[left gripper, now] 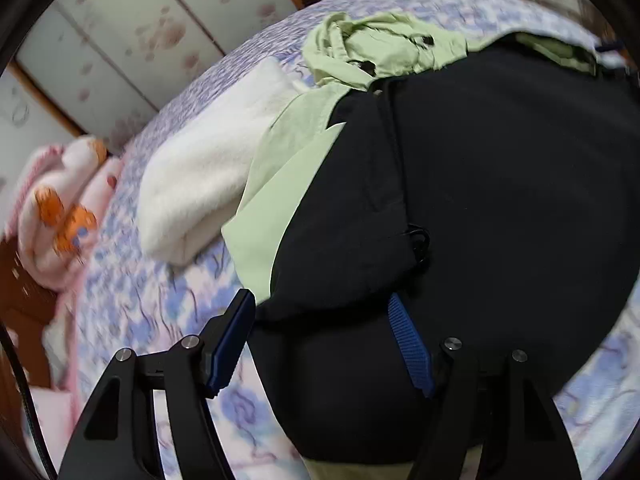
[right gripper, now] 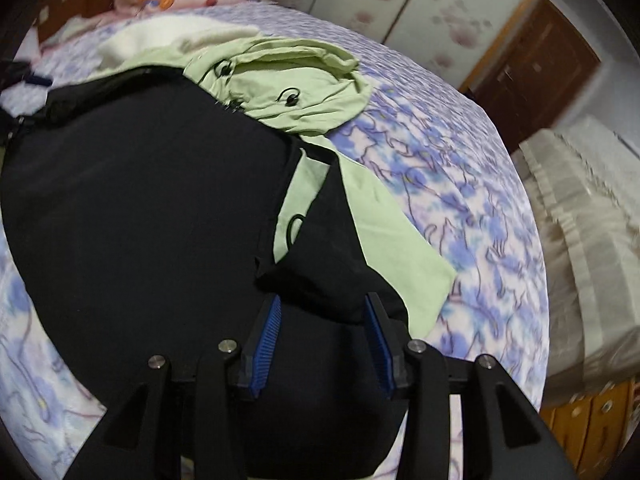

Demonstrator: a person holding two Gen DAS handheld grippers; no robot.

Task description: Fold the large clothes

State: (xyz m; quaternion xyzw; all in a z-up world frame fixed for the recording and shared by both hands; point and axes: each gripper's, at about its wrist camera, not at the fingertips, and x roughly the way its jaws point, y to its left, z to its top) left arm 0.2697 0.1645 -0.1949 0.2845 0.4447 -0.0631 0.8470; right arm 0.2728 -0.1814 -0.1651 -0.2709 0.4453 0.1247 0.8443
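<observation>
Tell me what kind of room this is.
Most likely a bedroom: the jacket lies on a bed with a floral sheet, folded blankets sit at its end, and wardrobe-like panelled doors stand behind.

the jacket (left gripper: pixel 500 184) lies spread on the bed (left gripper: pixel 160 304), its body near and its hood (left gripper: pixel 376 48) at the far end. in the left wrist view a folded blanket (left gripper: pixel 208 184) lies on the bed just left of the jacket, touching its sleeve (left gripper: pixel 276 184), and a stack of bedding (left gripper: pixel 60 208) sits further left at the bed's edge. in the right wrist view the wardrobe doors (right gripper: pixel 384 0) stand beyond the bed, and a covered piece of furniture (right gripper: pixel 588 216) stands to the bed's right.
</observation>
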